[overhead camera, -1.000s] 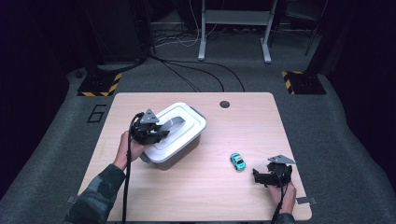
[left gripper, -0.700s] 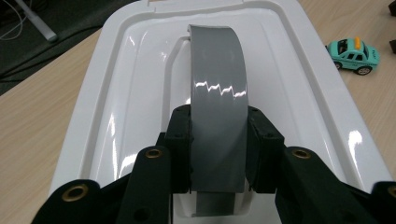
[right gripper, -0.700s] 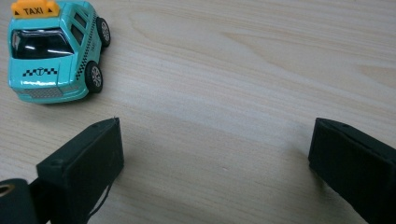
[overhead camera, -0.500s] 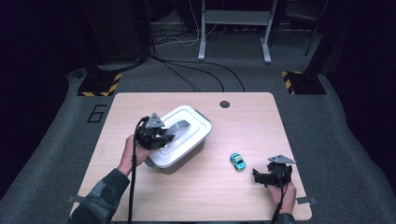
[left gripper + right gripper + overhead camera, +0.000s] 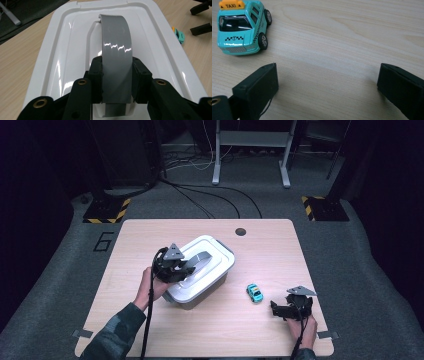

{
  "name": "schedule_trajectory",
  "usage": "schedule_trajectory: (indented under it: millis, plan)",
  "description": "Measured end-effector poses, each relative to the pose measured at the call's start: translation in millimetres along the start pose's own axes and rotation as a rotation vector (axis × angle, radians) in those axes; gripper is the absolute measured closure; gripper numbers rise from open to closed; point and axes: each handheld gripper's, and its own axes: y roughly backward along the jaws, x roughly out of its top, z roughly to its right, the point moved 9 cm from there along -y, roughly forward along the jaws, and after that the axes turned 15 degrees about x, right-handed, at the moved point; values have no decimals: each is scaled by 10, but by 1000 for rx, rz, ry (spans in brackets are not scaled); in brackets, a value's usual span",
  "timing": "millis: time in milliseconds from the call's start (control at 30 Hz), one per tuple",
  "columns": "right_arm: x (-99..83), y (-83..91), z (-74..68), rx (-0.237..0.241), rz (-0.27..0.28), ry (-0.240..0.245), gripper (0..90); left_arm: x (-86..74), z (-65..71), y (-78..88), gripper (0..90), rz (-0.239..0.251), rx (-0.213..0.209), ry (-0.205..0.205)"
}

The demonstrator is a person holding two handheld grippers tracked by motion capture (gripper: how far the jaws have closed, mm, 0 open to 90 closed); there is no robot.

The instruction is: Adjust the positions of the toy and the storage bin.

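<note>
The left gripper pinches the grey handle of the white lidded bin at the table's middle, while the right gripper rests spread wide at the near right beside a teal toy taxi.

The small turquoise die-cast toy car carries an orange roof sign that reads "TAXI" in black capitals. On its bonnet, a circled letter "T" sits in the middle of a black-and-white chequered band. On the grey carpeted floor, just left of the pale wooden worktop, a large dark figure "6" is marked.
</note>
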Motion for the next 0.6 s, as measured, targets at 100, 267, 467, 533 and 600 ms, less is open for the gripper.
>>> schedule_trajectory:
  millis: [100, 267, 467, 533, 600]
  plan:
    - [0, 0, -1, 1, 0, 1, 30, 31, 82, -12, 665, 3, -14, 7]
    - [2, -2, -6, 3, 2, -2, 31, 61, 156, -25, 665, 6, -22, 13]
    - [2, -2, -8, 3, 2, 0, 31, 85, 212, -31, 665, 10, -25, 14]
    - [2, -2, -7, 4, 2, 0, 31, 91, 233, -35, 665, 10, -28, 12]
    - [2, -2, -8, 3, 2, 0, 31, 98, 249, -38, 665, 6, -28, 8]
